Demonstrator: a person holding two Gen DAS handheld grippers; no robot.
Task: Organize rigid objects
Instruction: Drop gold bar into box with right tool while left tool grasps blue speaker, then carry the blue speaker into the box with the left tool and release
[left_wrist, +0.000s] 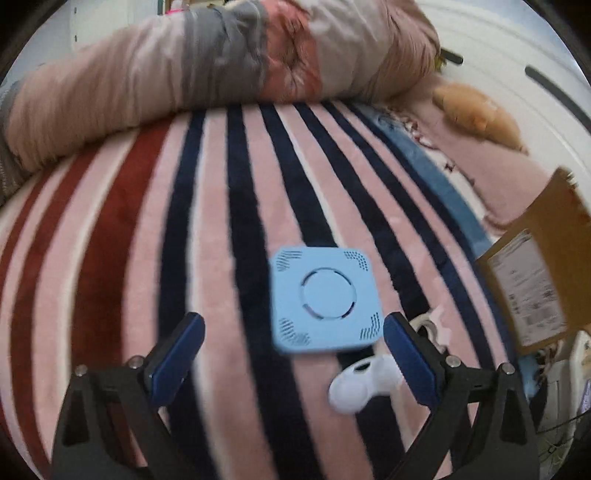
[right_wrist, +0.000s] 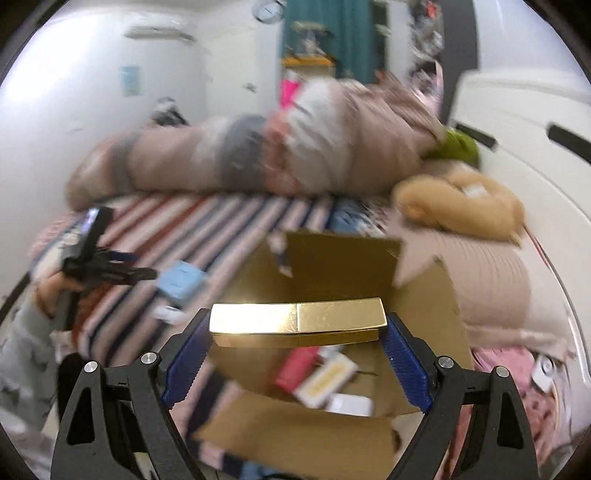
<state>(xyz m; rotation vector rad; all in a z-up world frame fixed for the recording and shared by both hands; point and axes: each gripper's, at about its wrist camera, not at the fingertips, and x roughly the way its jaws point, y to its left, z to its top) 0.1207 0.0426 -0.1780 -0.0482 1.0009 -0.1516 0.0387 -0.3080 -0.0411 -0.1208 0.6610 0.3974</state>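
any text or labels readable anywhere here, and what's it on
Nothing can be read in either view.
White shipping label on the side of the cardboard box: lines of print, too small and blurred.
Yellow and white packet inside the box: a marking, blurred.
Gold box held in the right tongs: no text showing.
Light blue square device: only vent slots and a ring, no words.

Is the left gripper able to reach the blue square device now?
Probably yes. The left gripper is open, and the blue device lies flat on the striped blanket just ahead, uncovered.
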